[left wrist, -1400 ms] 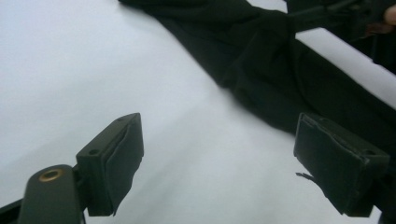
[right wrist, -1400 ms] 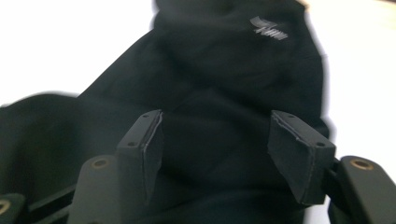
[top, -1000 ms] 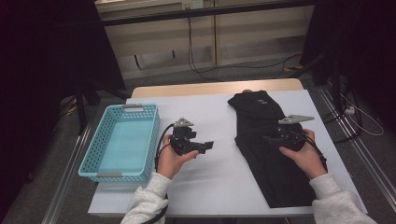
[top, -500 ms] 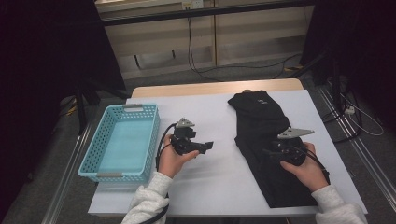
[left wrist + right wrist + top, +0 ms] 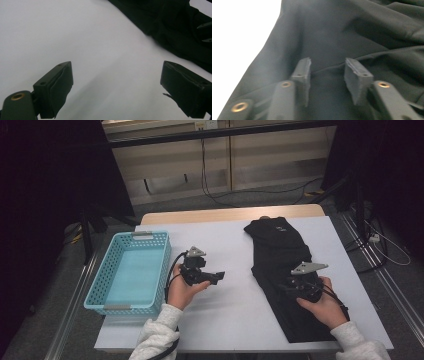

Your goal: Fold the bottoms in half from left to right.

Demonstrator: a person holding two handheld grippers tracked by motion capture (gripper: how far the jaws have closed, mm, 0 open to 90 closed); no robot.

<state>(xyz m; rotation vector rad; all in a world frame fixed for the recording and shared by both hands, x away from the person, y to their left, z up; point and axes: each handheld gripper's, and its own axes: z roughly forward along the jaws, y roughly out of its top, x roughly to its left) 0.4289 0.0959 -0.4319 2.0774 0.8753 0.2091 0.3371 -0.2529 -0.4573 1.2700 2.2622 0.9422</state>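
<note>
Black garment point(image 5: 280, 270), soft, limp, light, right of the basket point(image 5: 127, 270), is being pinched at a fold by the closing, not-yet-clamped right gripper point(image 5: 327, 72); left gripper point(image 5: 117, 85) is being held released.

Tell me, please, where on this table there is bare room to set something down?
The white table is bare between the blue basket and the black garment, apart from the left claw hovering there. The strip behind that claw is also free. The right side is crowded by the garment and right claw.
</note>
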